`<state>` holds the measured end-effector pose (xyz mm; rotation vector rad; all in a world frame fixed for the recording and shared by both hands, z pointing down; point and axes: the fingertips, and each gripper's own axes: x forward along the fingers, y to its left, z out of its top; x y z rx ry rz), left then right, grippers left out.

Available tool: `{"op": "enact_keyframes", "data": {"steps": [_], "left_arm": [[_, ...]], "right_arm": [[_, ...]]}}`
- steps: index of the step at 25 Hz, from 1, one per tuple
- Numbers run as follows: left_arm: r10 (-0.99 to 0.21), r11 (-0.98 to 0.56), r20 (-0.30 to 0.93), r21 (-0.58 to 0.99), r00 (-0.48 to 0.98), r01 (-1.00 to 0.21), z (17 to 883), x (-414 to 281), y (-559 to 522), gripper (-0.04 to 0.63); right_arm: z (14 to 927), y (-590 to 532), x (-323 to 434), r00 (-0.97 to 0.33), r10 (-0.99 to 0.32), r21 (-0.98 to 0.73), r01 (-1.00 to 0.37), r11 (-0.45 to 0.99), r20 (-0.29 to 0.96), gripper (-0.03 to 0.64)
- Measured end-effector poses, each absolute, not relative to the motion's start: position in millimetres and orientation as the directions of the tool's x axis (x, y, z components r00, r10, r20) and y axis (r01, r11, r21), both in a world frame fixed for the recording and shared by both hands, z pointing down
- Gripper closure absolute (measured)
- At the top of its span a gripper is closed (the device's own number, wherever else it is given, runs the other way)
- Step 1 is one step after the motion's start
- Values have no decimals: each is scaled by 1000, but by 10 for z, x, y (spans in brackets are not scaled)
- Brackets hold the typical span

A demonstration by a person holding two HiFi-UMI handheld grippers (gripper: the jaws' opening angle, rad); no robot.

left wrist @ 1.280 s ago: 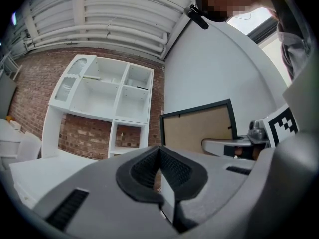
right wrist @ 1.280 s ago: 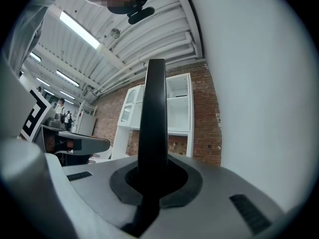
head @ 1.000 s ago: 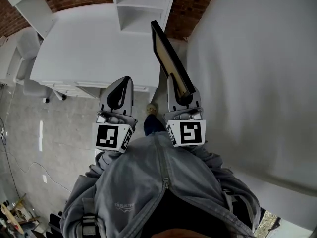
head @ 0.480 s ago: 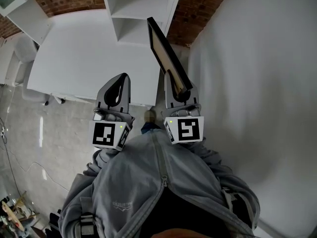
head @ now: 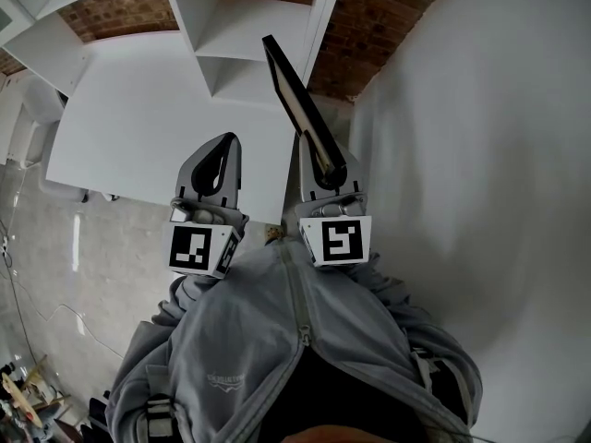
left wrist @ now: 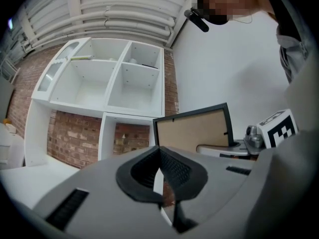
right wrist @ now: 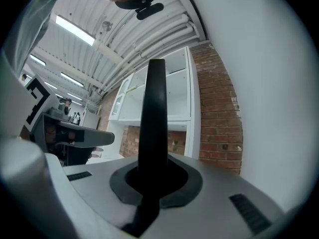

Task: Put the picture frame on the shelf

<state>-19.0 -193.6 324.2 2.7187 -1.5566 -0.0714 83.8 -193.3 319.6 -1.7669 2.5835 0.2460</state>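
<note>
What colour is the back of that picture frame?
Picture frame: tan back, black rim; best in the left gripper view.

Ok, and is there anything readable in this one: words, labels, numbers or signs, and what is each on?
Small print on the chest of the grey jacket: too small to read.
On the left marker cube and the right marker cube: black-and-white square patterns only, no words.
Back of the picture frame: plain brown board, no label visible.
No other text in any view.
</note>
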Motion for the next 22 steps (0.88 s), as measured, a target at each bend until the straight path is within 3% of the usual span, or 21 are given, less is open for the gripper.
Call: {"op": "enact_keyframes", "data": {"steps": [22], "left_arm": [[-808,-589,-25,15,589,-808,3106,-298,-2582,588]], "right_arm": [[3184,-2531,591,-300,-951,99,-951,293,-75,584]]}}
